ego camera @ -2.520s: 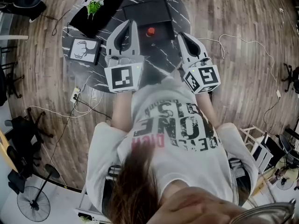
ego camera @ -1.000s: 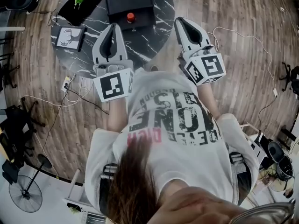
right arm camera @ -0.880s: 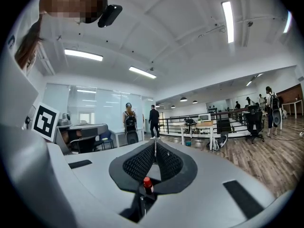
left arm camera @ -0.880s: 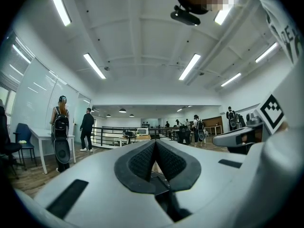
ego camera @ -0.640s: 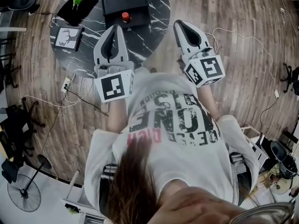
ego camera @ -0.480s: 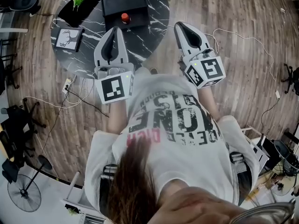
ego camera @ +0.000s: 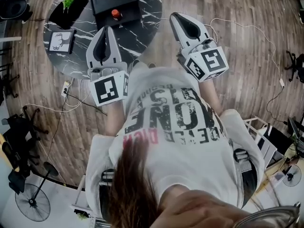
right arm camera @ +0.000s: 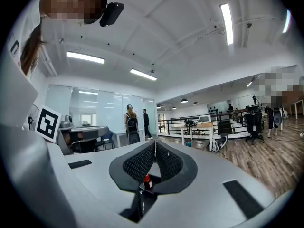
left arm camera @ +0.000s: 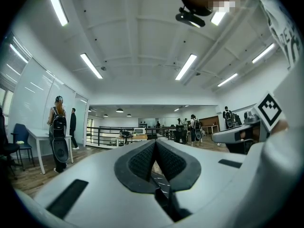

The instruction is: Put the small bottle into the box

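The small bottle (ego camera: 115, 13), red-capped, stands at the near part of the black box (ego camera: 114, 0) on the round black marble table (ego camera: 142, 20). I cannot tell whether it is inside the box. My left gripper (ego camera: 104, 28) hovers over the table just short of the box, jaws shut and empty, and its tips (left arm camera: 155, 142) meet. My right gripper (ego camera: 175, 15) is off the table's right edge above the wooden floor, also shut with nothing held. In the right gripper view its tips (right arm camera: 155, 142) meet, and the bottle's red cap (right arm camera: 147, 179) shows far off below the pads.
A framed deer picture (ego camera: 59, 40) and a black tray with a green plant (ego camera: 71, 1) sit on the table's left side. Cables (ego camera: 247, 30) and a power strip (ego camera: 65, 86) lie on the floor. A fan (ego camera: 32, 204) stands at the lower left. People stand far off in both gripper views.
Both grippers have drawn back and to the right of the box and bottle, which now sit further up and left in the head view. Both stay shut.
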`<control>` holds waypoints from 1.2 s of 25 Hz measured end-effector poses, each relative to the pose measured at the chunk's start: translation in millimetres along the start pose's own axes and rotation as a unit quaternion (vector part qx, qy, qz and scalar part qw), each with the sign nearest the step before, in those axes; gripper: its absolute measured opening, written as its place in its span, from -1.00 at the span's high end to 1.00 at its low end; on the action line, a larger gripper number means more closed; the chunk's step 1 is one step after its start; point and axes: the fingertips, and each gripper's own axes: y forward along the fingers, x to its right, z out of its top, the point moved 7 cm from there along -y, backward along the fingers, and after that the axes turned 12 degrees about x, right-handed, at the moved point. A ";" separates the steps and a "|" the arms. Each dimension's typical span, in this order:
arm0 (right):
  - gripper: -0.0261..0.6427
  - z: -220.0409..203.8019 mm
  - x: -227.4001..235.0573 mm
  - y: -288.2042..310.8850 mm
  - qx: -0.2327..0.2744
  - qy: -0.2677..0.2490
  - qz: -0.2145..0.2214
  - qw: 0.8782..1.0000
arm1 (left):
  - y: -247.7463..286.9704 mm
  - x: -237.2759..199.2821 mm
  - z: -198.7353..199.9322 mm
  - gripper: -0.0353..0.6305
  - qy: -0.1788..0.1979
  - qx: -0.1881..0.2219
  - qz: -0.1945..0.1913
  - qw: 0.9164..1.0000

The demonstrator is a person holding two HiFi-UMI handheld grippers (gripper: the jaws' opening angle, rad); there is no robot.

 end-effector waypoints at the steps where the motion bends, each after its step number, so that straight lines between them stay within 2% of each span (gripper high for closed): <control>1: 0.90 0.0 0.4 -0.6 -0.001 -0.001 0.000 1.000 | 0.9 0.7 0.1 0.88 -0.001 0.000 0.000 1.000; 14: 0.90 -3.9 -3.6 2.8 -0.001 0.007 0.022 1.000 | -1.3 6.3 1.1 0.88 -0.001 0.004 0.013 1.000; 30: 0.90 -7.3 -12.4 4.8 -0.006 0.007 0.036 0.999 | -2.7 8.5 1.8 0.88 0.000 0.005 0.009 1.000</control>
